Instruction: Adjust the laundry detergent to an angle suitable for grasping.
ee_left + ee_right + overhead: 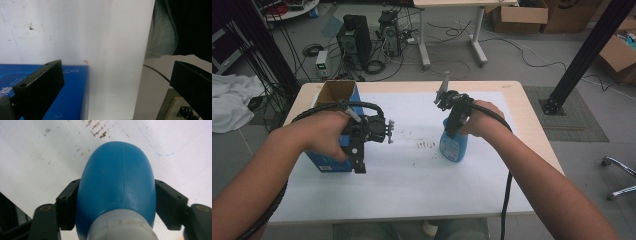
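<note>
A: Right hand [482, 119]?
B: Reached forward, right tongs [117, 202] pointing down, jaws straddling the blue plastic spray bottle [117, 192] upright on the white-covered bench [412, 175]; grip unclear.
A: Left tongs [117, 82]?
B: Released, over the blue cardboard box [72, 100].

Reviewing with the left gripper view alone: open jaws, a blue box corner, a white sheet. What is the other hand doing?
Observer: The right hand-held gripper has its jaws against both sides of a blue plastic spray bottle.
Operator: Is the bottle standing?
Observer: Yes, upright, its base apparently on the white table cover.
Operator: Any mess nearby?
Observer: Brown specks mark the cover just left of the bottle.
</note>
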Demonstrator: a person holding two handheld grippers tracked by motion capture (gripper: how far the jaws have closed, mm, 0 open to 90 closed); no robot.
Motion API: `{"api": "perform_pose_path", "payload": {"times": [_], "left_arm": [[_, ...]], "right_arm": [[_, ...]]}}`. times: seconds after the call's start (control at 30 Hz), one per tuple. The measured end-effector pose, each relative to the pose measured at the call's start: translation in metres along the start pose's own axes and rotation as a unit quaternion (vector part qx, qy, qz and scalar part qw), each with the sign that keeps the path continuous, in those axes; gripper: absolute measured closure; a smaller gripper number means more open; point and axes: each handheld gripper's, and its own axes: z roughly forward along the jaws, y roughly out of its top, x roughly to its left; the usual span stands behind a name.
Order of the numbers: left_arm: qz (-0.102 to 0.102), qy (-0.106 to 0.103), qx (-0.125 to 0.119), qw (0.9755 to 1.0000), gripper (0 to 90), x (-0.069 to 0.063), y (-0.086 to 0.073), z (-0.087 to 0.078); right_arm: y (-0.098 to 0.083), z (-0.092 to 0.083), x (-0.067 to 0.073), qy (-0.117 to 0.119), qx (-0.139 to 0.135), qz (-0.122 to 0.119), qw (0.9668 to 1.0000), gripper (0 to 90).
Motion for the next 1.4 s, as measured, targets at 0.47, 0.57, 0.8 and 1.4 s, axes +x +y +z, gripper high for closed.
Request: {"api": "perform_pose_path", "payload": {"times": [0.47, 0.57, 0.8, 1.4], "left_arm": [[0.0, 0.004, 0.001, 1.0, 0.1, 0.0, 0.001, -0.003], [0.001, 0.005, -0.001, 1.0, 0.1, 0.0, 0.002, -0.003], [0.004, 0.003, 0.002, 1.0, 0.1, 0.001, 0.003, -0.002], [0.002, 0.003, 0.004, 1.0, 0.1, 0.002, 0.005, -0.002]], "right_arm": [[-0.002, -0.015, -0.003, 0.012, -0.018, -0.012, 0.9997, 16.1], [-0.002, -0.018, -0.003, 0.016, -0.025, -0.025, 0.9992, 14.7], [-0.003, -0.032, -0.006, 0.02, -0.036, -0.046, 0.9981, 12.6], [-0.009, -0.055, -0.007, 0.019, -0.046, -0.097, 0.994, 1.7]]}}
